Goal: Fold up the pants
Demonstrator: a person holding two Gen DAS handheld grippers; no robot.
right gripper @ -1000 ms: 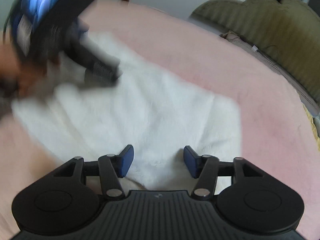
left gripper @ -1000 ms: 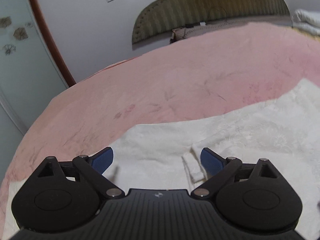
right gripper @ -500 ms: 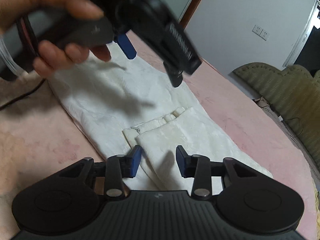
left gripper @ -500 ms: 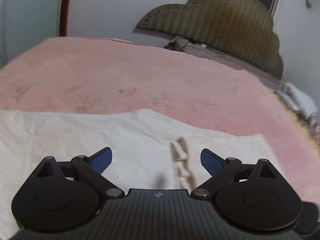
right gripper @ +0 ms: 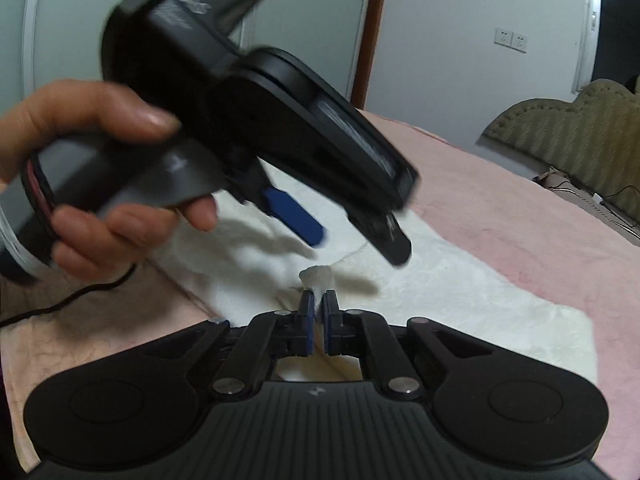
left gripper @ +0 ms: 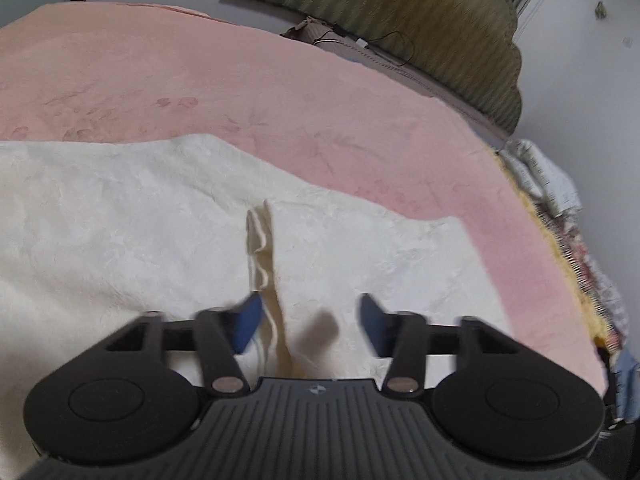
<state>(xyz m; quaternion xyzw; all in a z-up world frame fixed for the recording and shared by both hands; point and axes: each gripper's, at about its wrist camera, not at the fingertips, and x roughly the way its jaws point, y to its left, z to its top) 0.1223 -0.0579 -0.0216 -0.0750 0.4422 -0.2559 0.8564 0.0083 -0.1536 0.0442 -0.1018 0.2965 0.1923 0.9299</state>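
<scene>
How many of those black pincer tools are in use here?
2. The right gripper sits low in its own view, shut on a pinch of the white pants. The left gripper is open above the pants, held by the left hand.

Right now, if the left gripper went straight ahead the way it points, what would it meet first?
Probably the white pants spread on the pink blanket: the open left gripper points down at them, near the fold edge. Depth is unclear.

- Soft, even indoor light; no glare.
- Strong fisheye bending, dark vignette at the corners.
- Left gripper (left gripper: 308,326) fingertips motion-blurred, soft shadow on white pants (left gripper: 120,240).
- Right wrist view: left gripper (right gripper: 304,216) and hand (right gripper: 92,184) smeared, blurry shadows underneath.
</scene>
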